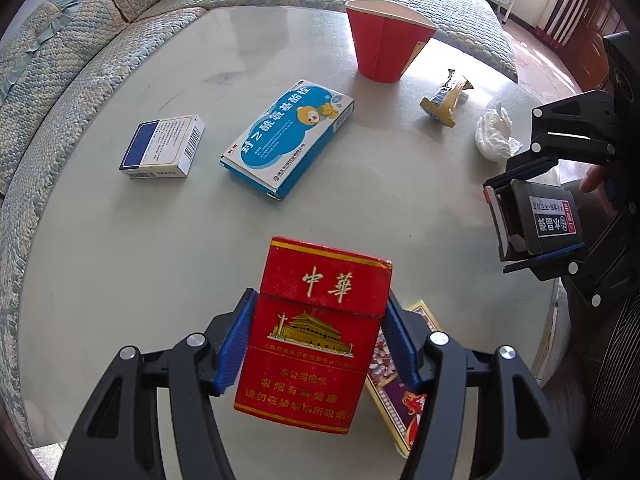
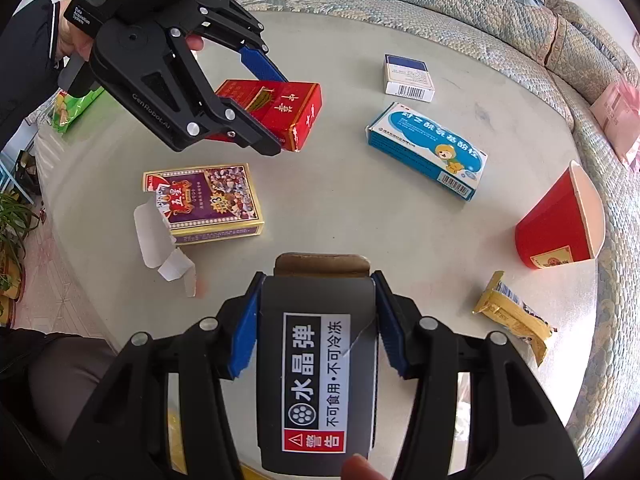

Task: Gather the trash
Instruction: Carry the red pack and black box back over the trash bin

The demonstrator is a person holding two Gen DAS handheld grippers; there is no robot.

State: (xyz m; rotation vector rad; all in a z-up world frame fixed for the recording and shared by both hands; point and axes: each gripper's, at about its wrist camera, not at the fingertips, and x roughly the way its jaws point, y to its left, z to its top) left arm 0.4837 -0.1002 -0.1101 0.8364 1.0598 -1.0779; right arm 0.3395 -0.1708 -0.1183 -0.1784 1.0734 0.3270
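Note:
My left gripper (image 1: 318, 340) is shut on a red cigarette pack (image 1: 316, 332) and holds it above the pale round table (image 1: 120, 264); the left gripper (image 2: 268, 108) and its red pack (image 2: 280, 108) also show in the right wrist view. My right gripper (image 2: 314, 328) is shut on a black box with a white warning label (image 2: 316, 364), held over the table's near edge; it shows in the left wrist view (image 1: 536, 216) too. A red paper cup (image 1: 384, 40) stands at the far side.
On the table lie a blue-and-white medicine box (image 1: 288, 138), a small blue-white box (image 1: 164, 146), a yellow wrapper (image 1: 446, 98), crumpled white tissue (image 1: 496, 134) and an opened purple card box (image 2: 204, 204). A quilted sofa (image 1: 60, 60) curves behind the table.

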